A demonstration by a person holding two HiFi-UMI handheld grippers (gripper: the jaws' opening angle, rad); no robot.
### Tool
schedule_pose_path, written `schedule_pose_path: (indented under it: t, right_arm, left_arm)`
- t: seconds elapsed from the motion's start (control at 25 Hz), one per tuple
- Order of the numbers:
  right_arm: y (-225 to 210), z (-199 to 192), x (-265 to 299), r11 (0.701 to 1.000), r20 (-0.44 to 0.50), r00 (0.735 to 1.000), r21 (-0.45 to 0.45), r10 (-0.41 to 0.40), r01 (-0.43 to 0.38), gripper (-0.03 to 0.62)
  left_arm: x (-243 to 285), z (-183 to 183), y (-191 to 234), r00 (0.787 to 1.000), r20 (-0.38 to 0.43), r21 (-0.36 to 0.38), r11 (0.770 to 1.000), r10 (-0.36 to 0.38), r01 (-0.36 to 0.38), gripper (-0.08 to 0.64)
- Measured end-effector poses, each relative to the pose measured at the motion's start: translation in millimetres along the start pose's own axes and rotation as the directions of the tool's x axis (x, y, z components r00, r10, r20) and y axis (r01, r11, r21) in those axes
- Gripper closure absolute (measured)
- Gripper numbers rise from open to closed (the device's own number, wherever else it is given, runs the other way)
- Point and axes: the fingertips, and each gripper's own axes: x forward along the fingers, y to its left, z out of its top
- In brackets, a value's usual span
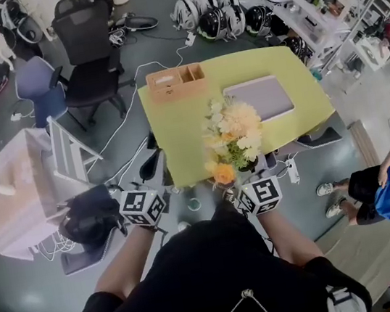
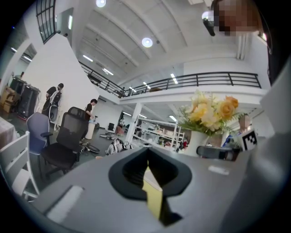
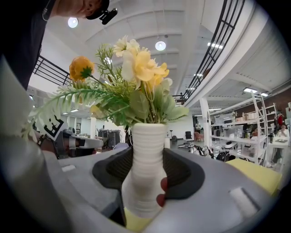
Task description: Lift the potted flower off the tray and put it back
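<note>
- Yellow-green table (image 1: 176, 129) fills the middle of my head view, and the rest of the setup sits on or around it.
- Grey tray (image 1: 268, 96) lies flat on the table's right half with nothing on it.
- Wooden box (image 1: 176, 82) with open compartments stands at the far edge, left of the tray.
- Potted flower (image 3: 146, 150), a ribbed white vase with yellow, cream and orange blooms, is upright by the table's near edge. It is off the tray and well apart from it. I cannot tell whether its base touches the tabletop.
- My right gripper (image 3: 146, 175) has its dark pads pressed against both sides of the vase, pinching it low on the body.
- My left gripper (image 2: 146, 166) hangs off the table's near-left corner. Its pads are pressed together with nothing between them.
</note>
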Motion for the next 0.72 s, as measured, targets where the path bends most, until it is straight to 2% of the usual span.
schedule_pose_path:
  t: [0.32, 0.72]
  right_arm:
    - [-57, -1, 12, 1.000, 0.005, 1.000, 0.010, 0.005, -0.006, 0.377]
    - [-177, -14, 46, 1.000, 0.004, 1.000, 0.010, -0.014, 0.014, 0.377]
  left_arm:
    - [57, -5, -29, 1.000, -0.002, -0.024, 0.999, -0.024, 0.024, 0.552]
    - [153, -19, -58, 1.000, -0.021, -0.034, 0.999, -0.018, 0.017, 0.552]
